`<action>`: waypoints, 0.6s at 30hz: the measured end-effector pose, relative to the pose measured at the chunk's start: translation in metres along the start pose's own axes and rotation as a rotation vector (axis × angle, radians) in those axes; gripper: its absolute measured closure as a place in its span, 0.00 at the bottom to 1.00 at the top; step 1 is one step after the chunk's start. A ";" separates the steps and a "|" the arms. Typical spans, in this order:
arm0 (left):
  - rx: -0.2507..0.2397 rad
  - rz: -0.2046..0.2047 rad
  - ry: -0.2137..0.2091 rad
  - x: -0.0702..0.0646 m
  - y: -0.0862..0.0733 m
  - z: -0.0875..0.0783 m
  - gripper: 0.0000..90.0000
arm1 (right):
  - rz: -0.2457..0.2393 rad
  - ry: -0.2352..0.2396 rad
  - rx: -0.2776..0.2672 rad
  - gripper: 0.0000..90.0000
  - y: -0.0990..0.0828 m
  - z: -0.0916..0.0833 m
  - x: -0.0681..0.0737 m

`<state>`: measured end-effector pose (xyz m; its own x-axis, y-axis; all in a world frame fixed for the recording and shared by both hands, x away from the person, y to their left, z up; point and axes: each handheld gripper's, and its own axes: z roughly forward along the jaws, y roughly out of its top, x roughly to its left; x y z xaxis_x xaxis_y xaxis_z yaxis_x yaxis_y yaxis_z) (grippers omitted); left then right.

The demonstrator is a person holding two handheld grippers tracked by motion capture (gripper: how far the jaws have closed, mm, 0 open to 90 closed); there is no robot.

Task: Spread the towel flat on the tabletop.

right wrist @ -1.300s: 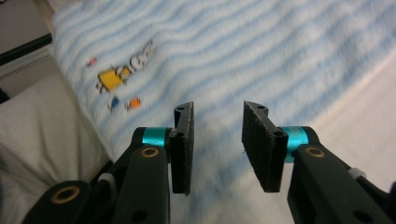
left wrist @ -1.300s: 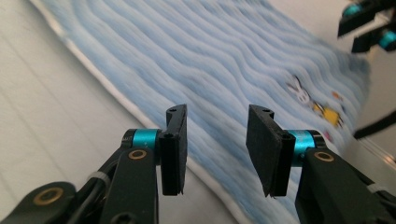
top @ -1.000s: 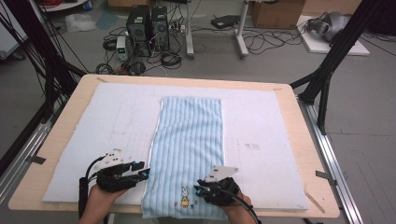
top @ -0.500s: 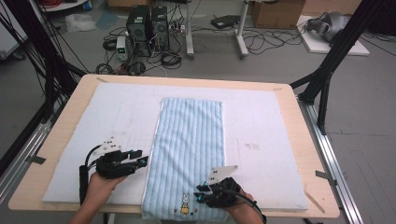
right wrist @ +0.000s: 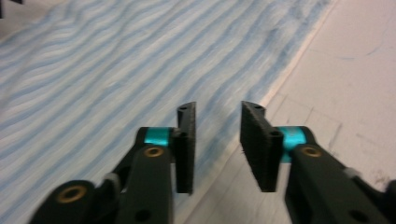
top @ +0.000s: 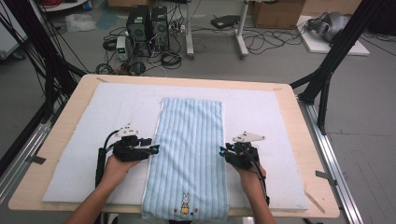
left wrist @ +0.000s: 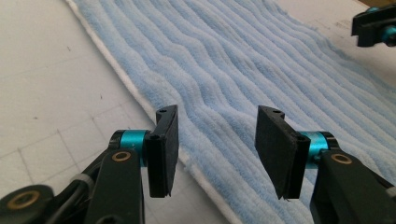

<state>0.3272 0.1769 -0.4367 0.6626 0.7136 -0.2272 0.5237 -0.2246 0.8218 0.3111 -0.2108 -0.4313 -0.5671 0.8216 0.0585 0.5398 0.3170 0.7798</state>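
The striped blue towel [top: 189, 154] lay flat between the two tongs, long way up the white mat [top: 79, 140]. The left gripper [top: 152, 150] sat at the towel's left edge, jaws spread and just having widened, nothing pinched, the towel's hem under the gap. The right gripper [top: 222, 151] faced it across the cloth at the right edge, jaws parted, empty. Near the person's end of the towel was a small rabbit emblem [top: 185, 203]; any lettering beneath it was too small to read.

Pale-blue striped towel [top: 189, 154] — white mat [top: 93, 126], black hand-held gripper [left wrist: 217, 144]
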 end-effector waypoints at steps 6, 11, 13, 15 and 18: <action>0.007 -0.007 0.017 0.005 -0.001 0.000 0.55 | -0.073 -0.040 0.085 0.94 0.002 0.022 0.000; 0.002 -0.010 0.028 0.006 -0.002 -0.002 0.55 | -0.065 -0.108 0.114 0.87 0.003 0.018 -0.005; -0.005 -0.011 0.035 0.007 -0.001 -0.001 0.55 | -0.057 -0.091 0.073 0.82 0.002 0.014 -0.005; -0.005 -0.009 0.044 0.008 0.001 0.002 0.55 | -0.028 -0.084 0.029 0.78 0.003 0.008 -0.007; 0.000 -0.019 0.049 0.012 0.006 0.011 0.59 | -0.006 -0.093 0.008 0.75 0.003 0.005 -0.012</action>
<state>0.3442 0.1768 -0.4402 0.6258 0.7493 -0.2167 0.5360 -0.2112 0.8174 0.3227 -0.2177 -0.4328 -0.5107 0.8597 -0.0046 0.5418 0.3260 0.7747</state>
